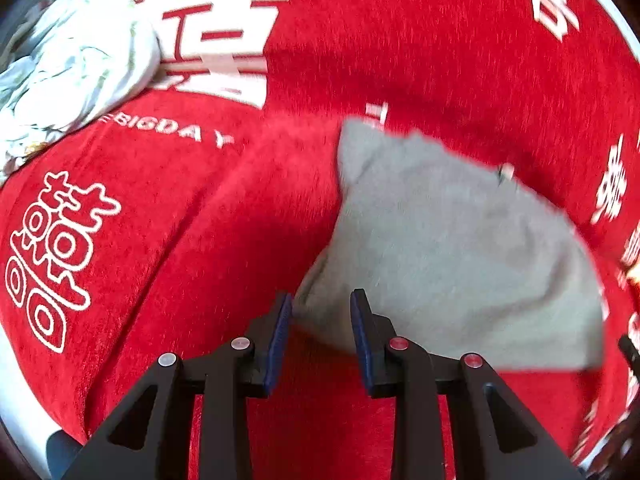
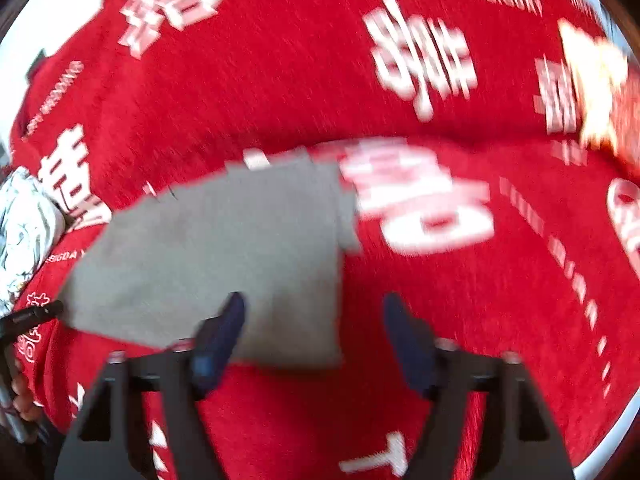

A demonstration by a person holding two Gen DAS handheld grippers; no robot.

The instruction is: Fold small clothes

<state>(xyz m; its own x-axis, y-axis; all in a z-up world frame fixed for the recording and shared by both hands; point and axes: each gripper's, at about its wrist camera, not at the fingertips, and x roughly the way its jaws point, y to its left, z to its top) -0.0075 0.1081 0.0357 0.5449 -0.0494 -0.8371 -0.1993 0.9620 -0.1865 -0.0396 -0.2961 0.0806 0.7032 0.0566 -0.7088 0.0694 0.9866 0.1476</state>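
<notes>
A grey garment (image 1: 452, 248) lies folded flat on the red cloth (image 1: 200, 220) with white characters. In the left wrist view my left gripper (image 1: 322, 304) is open, its fingertips at the garment's near left corner, not gripping it. In the right wrist view the same grey garment (image 2: 224, 256) lies left of centre. My right gripper (image 2: 314, 312) is open wide over the garment's near right edge, with its left fingertip (image 2: 230, 316) above the fabric. The right view is blurred by motion.
A crumpled pale patterned garment (image 1: 76, 68) lies at the far left of the red cloth, also at the left edge of the right wrist view (image 2: 24, 232). An orange-yellow object (image 2: 600, 84) sits at the far right, blurred. The table's white rim (image 2: 612, 436) shows at the edges.
</notes>
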